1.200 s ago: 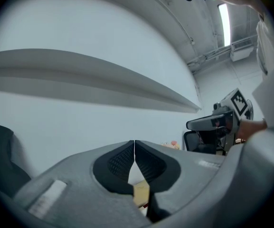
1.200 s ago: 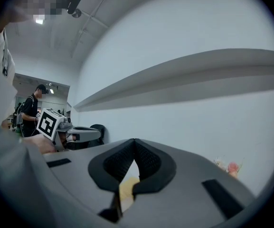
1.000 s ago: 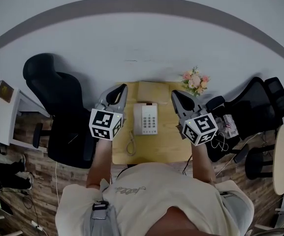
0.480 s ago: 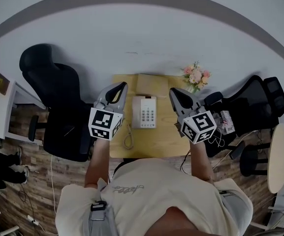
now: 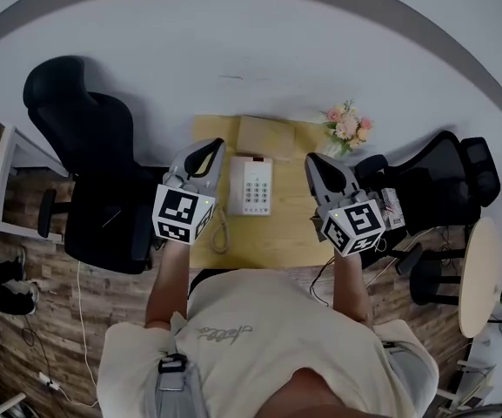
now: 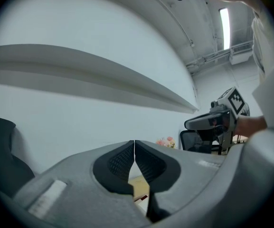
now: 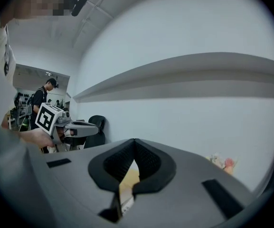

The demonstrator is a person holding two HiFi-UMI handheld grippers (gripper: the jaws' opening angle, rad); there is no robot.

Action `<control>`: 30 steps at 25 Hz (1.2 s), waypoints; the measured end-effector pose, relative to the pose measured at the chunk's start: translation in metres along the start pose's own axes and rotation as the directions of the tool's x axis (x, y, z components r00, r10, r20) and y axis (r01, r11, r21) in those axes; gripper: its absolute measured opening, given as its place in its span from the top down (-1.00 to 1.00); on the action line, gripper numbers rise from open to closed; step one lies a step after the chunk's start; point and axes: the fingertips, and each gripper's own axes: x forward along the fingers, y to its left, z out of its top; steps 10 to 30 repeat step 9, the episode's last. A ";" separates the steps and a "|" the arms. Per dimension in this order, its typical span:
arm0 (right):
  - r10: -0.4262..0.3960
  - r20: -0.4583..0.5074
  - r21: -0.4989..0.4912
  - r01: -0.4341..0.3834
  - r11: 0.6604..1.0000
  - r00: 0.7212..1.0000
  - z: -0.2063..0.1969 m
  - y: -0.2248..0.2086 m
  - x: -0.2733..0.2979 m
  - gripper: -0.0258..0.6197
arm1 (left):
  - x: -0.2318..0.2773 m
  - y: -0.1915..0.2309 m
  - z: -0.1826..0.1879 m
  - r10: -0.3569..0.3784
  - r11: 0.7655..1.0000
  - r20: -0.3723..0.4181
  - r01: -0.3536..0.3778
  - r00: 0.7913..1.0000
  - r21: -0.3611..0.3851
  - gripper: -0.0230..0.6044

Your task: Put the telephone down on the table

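Two grippers, both closed and empty. The left gripper (image 6: 134,144) has its jaw tips pressed together with nothing between them, and the right gripper (image 7: 134,142) is the same. In the head view they sit over the left and right sides of the wooden table (image 5: 277,249), one on each side of the telephone (image 5: 251,185), and neither touches it. The telephone is white and lies flat on the tabletop, keypad up, toward the far middle. Its cord (image 5: 220,233) trails from the left side toward the near edge. I cannot tell whether the handset is on its cradle. A flat tan box (image 5: 266,136) lies just behind the telephone. Flowers (image 5: 346,127) stand at the far right corner. One black chair (image 5: 85,155) is left of the table and a second chair (image 5: 446,177) is right of it.
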 end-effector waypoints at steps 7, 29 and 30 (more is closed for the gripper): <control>-0.032 -0.053 0.012 0.033 0.999 0.998 -0.017 0.010 0.011 0.92 | 0.001 0.012 -0.017 -0.044 0.999 -0.019 0.044 0.999 -0.029 0.87; -0.040 -0.070 0.017 0.042 0.999 0.997 -0.023 0.013 0.018 0.92 | 0.002 0.019 -0.024 -0.054 0.998 -0.028 0.053 0.998 -0.039 0.87; -0.040 -0.070 0.017 0.042 0.999 0.997 -0.023 0.013 0.018 0.92 | 0.002 0.019 -0.024 -0.054 0.998 -0.028 0.053 0.998 -0.039 0.87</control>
